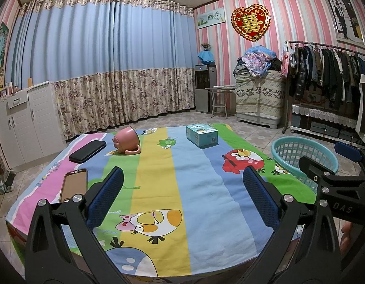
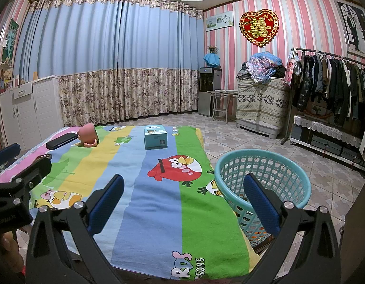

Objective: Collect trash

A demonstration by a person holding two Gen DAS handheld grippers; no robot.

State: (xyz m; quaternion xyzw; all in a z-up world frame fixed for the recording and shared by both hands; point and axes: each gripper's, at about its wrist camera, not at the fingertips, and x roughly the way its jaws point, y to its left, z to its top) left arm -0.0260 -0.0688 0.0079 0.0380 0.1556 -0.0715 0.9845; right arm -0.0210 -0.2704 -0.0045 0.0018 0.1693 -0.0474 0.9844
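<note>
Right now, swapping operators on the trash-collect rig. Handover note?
Left gripper: open, empty, above the table.
Right gripper: open, empty, near the table's right edge.
Teal basket sits beside the table on the right; something orange shows through its mesh near the bottom.
On the cartoon cloth: tipped pink mug, blue tissue box, black case, phone.
No obvious loose trash on the cloth; the job looks done or nearly so. Check before grabbing anything.

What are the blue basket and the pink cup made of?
Blue basket: probably plastic, since its walls are a moulded lattice of holes with a smooth rim. Pink cup: smooth with a soft shine, so ceramic or plastic; the pictures can't settle which.
</note>
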